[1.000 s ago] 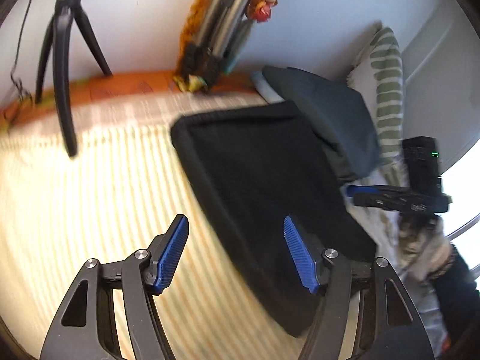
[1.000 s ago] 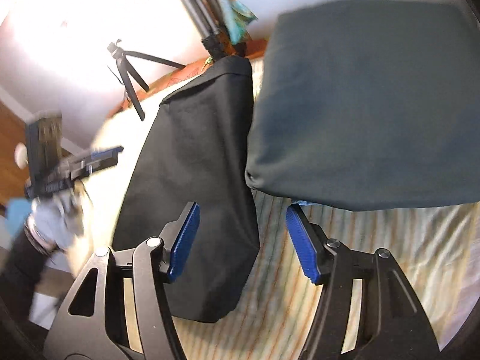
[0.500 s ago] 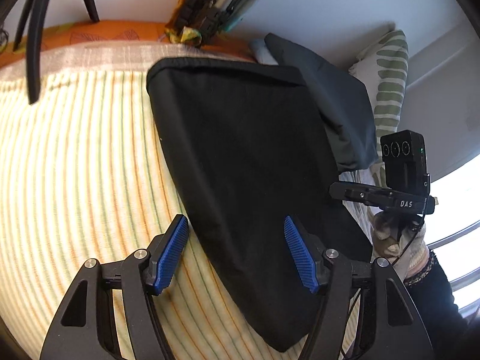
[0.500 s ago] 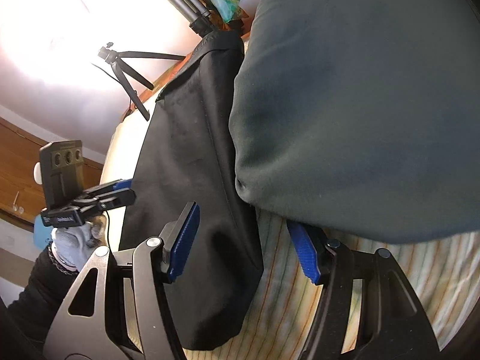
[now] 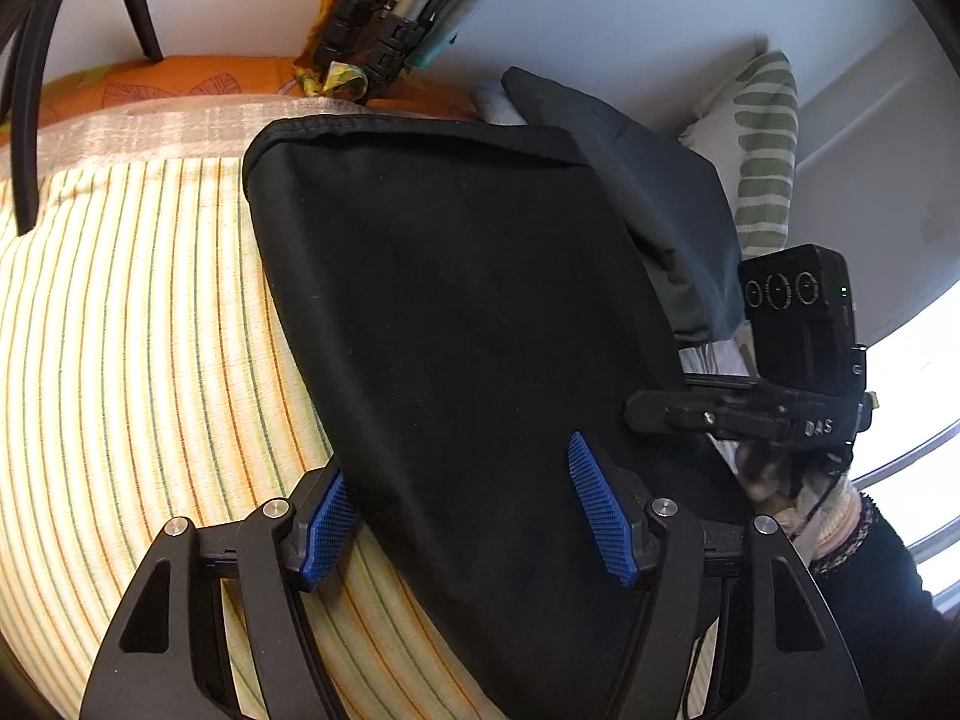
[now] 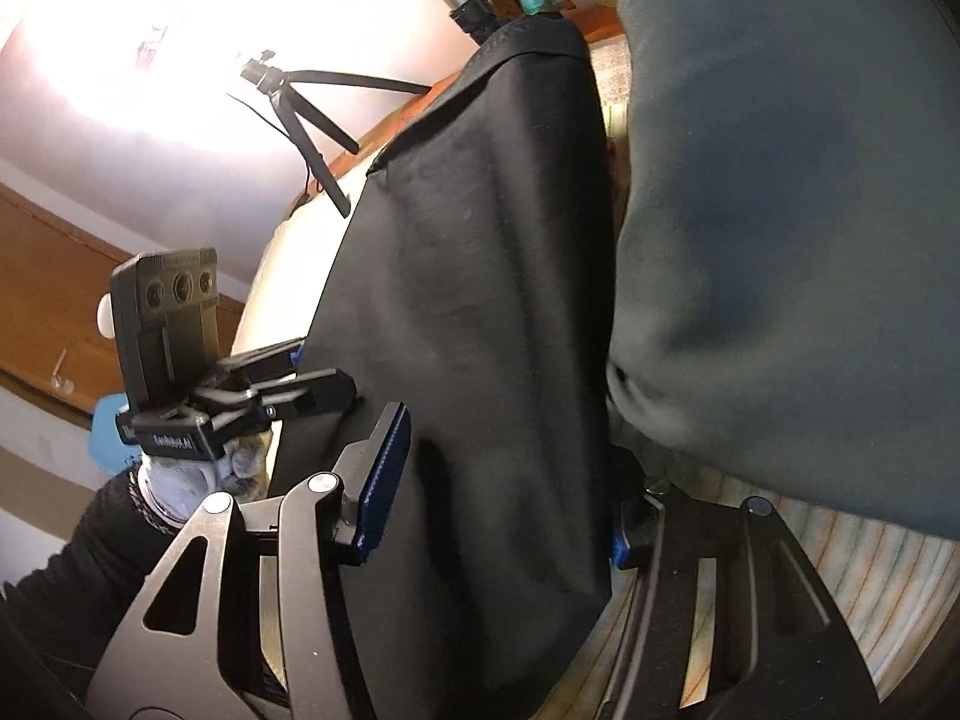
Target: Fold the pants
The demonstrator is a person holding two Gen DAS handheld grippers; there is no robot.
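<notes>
Black pants [image 5: 468, 324] lie folded into a long flat panel on a striped bedsheet [image 5: 132, 324]; they also show in the right wrist view [image 6: 480, 312]. My left gripper [image 5: 465, 516] is open and straddles the panel's left edge, its left pad [image 5: 327, 522] low beside the fold and its right pad [image 5: 600, 510] over the cloth. My right gripper [image 6: 504, 480] is open over the panel's opposite edge, its right finger tucked under a dark grey folded garment [image 6: 780, 210]. Each gripper shows in the other's view.
The dark grey garment [image 5: 654, 204] lies beside the pants on the right. A striped pillow [image 5: 762, 144] leans on the wall. A tripod [image 6: 300, 102] stands on the bed, another tripod's legs [image 5: 372, 30] stand at the bed's far edge. An orange cover [image 5: 180, 78] lines that edge.
Both grippers have moved forward and down onto the black pants. The left one now straddles the left edge; the right one has pushed in under the grey garment's edge.
</notes>
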